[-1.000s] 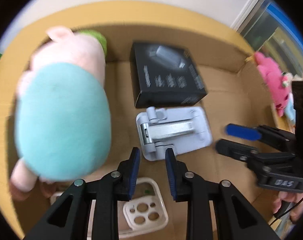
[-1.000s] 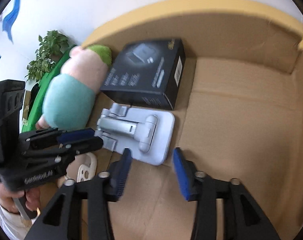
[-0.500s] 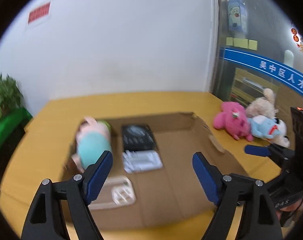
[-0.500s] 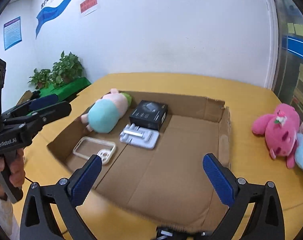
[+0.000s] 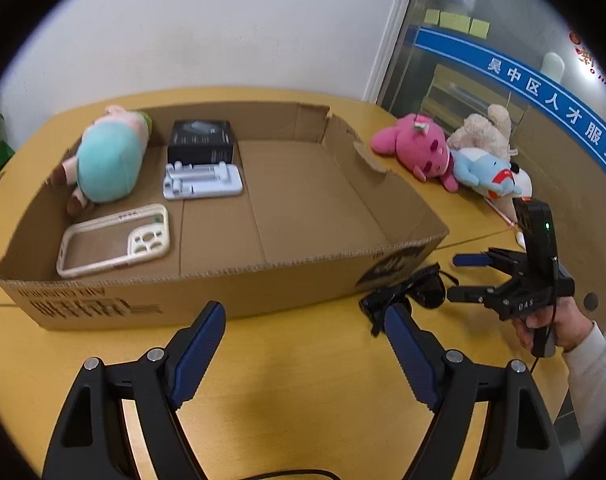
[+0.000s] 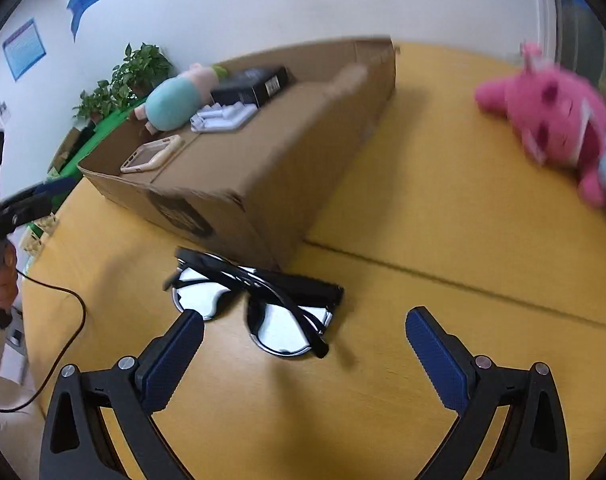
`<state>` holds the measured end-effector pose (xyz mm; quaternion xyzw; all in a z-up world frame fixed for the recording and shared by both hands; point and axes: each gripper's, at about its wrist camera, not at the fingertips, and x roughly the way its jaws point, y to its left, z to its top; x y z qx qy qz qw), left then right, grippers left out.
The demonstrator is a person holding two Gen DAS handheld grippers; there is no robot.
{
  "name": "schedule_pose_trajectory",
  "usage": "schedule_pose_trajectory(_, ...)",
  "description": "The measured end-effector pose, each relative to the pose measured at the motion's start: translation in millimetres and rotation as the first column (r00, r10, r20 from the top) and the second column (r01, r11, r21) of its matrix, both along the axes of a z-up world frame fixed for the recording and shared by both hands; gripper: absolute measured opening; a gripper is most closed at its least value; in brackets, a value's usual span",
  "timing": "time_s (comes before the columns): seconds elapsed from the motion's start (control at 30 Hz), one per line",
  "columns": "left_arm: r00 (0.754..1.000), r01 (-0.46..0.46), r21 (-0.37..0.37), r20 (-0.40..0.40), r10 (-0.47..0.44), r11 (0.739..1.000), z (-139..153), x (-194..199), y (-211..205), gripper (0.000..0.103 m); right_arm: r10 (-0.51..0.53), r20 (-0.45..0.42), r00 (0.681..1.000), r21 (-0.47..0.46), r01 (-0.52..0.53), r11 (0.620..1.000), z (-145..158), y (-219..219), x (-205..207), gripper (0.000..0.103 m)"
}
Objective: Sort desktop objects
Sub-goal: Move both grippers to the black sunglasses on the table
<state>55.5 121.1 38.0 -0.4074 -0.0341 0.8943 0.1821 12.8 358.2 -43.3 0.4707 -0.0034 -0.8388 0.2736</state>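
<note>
A: While the left wrist view takes in the whole cardboard box (image 5: 303, 280), only the right wrist view gives a clean look at the black glasses (image 6: 259, 300), folded on the yellow table (image 6: 423, 220) just off the box's near corner.

B: And the right gripper (image 6: 303, 328) sits just short of them, fingers spread wide, nothing between the blue pads (image 6: 435, 356). From the left camera it's at the side, beside the glasses (image 5: 407, 296).

A: Left gripper (image 5: 303, 328) is spread wide too, empty, over bare table in front of the box wall.

B: Inside the box: teal-and-pink plush (image 5: 107, 160), black carton (image 5: 201, 142), white phone stand (image 5: 201, 182), clear phone case (image 5: 115, 240). All along the left half.

A: Outside, the pink plush (image 5: 415, 148) lies with a blue one (image 5: 487, 172) and a beige one (image 5: 483, 128) (the right view blurs them).

B: A second ago both grippers were deep in the box, nearly closed over the stand. Now they're out, with fingers apart.
</note>
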Motion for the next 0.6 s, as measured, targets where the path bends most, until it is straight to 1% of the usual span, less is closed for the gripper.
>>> schedule_pose_trajectory(0.1,1.000,-0.003,-0.003,0.023,0.003,1.000,-9.5,1.2,2.0,0.082,0.060,-0.017,0.998,-0.036,-0.061,0.997,-5.6,-6.2,-6.9,0.103)
schedule_pose_trajectory(0.2,0.998,-0.011,0.002,0.055,0.011,1.000,-19.4,0.9,0.8,0.082,0.125,0.000,0.992,-0.012,-0.125,0.992,-11.7,-24.0,-16.0,0.103)
schedule_pose_trajectory(0.27,0.998,-0.014,0.008,0.061,0.014,1.000,-21.9,0.5,-1.0,0.082,0.172,0.007,0.985,-0.004,-0.171,0.985,-14.0,-36.6,-12.1,0.103)
schedule_pose_trajectory(0.3,0.998,-0.014,0.014,0.064,0.013,1.000,-22.9,1.1,-2.1,0.082,0.198,0.009,0.980,0.003,-0.198,0.980,-13.2,-44.1,-6.3,0.102)
schedule_pose_trajectory(0.4,0.996,-0.010,0.038,0.083,0.007,0.999,-27.5,0.8,-6.8,0.082,0.234,0.027,0.972,-0.013,-0.234,0.972,-13.8,-59.8,20.0,0.103)
schedule_pose_trajectory(0.53,0.993,-0.003,0.063,0.120,-0.005,0.998,-33.3,0.6,-11.3,0.082,0.311,0.059,0.949,-0.070,-0.306,0.949,-11.4,-83.6,70.3,0.102)
schedule_pose_trajectory(0.57,0.991,0.004,0.077,0.132,-0.014,0.997,-35.1,0.9,-10.2,0.081,0.326,0.047,0.944,-0.066,-0.322,0.944,-9.1,-91.8,81.7,0.102)
schedule_pose_trajectory(0.6,0.990,0.013,0.090,0.142,-0.026,0.996,-36.5,0.0,-9.0,0.081,0.325,0.015,0.945,-0.041,-0.325,0.945,-5.6,-99.1,92.8,0.102)
